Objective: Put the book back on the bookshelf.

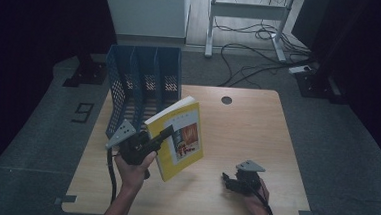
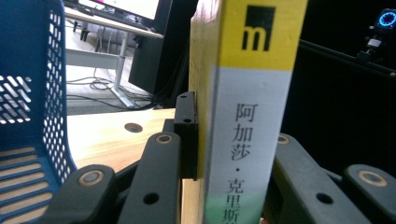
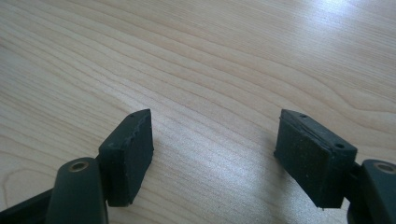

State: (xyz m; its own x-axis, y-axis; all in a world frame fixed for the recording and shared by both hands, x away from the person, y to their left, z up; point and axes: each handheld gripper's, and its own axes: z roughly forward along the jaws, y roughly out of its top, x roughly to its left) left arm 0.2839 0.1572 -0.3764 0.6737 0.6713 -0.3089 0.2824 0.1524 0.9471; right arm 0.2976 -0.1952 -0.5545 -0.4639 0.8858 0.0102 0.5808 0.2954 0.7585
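The left tool (image 1: 152, 141) pinches the yellow book (image 1: 179, 137) upright, lifted off the worktop (image 1: 247, 131), with the blue file rack (image 1: 142, 84) just beyond it, so filing likely remains, while the right tool (image 3: 212, 156) rests spread and empty.

Cables (image 1: 247, 50) sprawl on the floor (image 1: 37, 128) — beside a white frame (image 1: 249, 11).
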